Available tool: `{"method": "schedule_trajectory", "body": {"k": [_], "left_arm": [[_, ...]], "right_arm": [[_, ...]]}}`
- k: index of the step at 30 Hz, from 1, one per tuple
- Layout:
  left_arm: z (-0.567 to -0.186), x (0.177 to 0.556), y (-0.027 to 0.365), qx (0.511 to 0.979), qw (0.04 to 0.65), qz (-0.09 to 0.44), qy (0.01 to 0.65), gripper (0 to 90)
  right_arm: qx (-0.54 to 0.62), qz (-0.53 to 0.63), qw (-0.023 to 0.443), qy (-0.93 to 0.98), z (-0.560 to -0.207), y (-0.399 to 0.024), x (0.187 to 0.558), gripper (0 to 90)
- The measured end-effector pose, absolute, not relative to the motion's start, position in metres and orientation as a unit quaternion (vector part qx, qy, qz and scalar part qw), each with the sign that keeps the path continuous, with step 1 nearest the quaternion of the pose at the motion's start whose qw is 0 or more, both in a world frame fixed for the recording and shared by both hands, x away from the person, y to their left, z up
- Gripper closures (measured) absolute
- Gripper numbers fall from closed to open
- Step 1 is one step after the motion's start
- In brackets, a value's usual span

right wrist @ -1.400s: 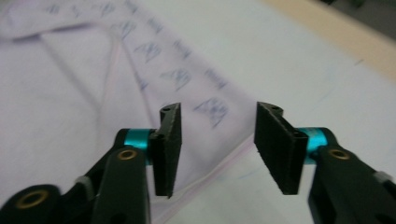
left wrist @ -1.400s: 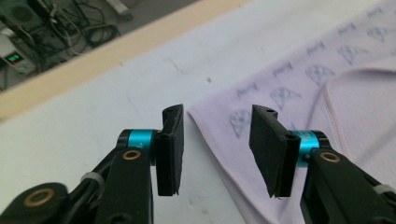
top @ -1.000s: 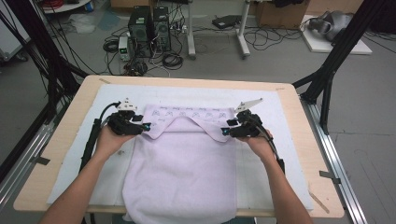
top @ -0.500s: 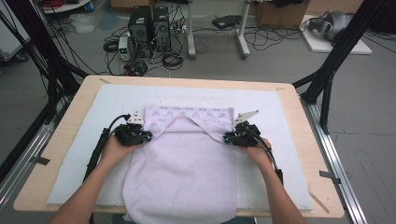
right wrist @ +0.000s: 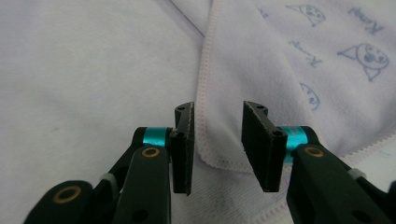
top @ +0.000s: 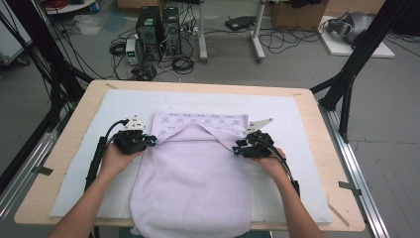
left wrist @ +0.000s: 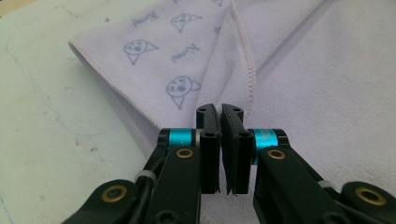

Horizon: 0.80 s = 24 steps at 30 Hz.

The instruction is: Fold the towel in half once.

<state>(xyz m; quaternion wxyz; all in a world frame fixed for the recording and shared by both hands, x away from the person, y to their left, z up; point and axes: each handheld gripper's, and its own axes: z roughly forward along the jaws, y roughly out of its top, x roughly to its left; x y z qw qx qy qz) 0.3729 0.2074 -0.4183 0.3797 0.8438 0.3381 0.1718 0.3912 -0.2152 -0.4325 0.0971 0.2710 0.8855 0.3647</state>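
A lilac towel (top: 193,183) lies on the white mat (top: 124,101), its far end folded back so the printed side (top: 198,121) shows. My left gripper (top: 150,142) sits at the fold's left corner. In the left gripper view its jaws (left wrist: 219,109) stand nearly together on the hemmed fold (left wrist: 243,60), shut on the towel. My right gripper (top: 238,148) is at the fold's right corner. Its jaws (right wrist: 217,109) have just been opening and stand apart. The hemmed corner (right wrist: 219,154) lies loose between them, and neither pad presses on it.
The mat covers most of the wooden table (top: 74,134). The towel's near end hangs over the front edge. Black frame posts (top: 346,84) stand at the table's right, and computer towers (top: 158,25) with cables sit on the floor beyond.
Both grippers have come a little nearer to the person than a second ago and settled lower onto the fold's corners. Over the last half second the hands have hardly moved.
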Motion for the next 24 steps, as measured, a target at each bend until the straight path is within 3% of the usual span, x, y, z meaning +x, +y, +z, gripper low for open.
{"method": "schedule_trajectory", "body": {"k": [2,5,6,15,24], "left_arm": [[-0.420,0.374,0.209,0.844,0.377,0.170,0.340,85.6],[-0.419,0.374,0.212,0.840,0.381,0.169,0.346,85.7],[-0.418,0.373,0.213,0.838,0.385,0.171,0.346,85.8],[-0.397,0.352,0.224,0.826,0.414,0.188,0.332,85.8],[-0.398,0.281,0.238,0.826,0.428,0.202,0.305,85.9]], "right_arm": [[0.278,0.358,0.093,0.887,-0.439,-0.214,0.395,67.6],[0.287,0.358,0.096,0.883,-0.438,-0.216,0.395,83.4],[0.286,0.359,0.096,0.883,-0.438,-0.217,0.395,84.8],[0.262,0.425,0.096,0.861,-0.401,-0.237,0.372,85.6],[0.215,0.457,0.085,0.859,-0.388,-0.260,0.301,85.6]]}}
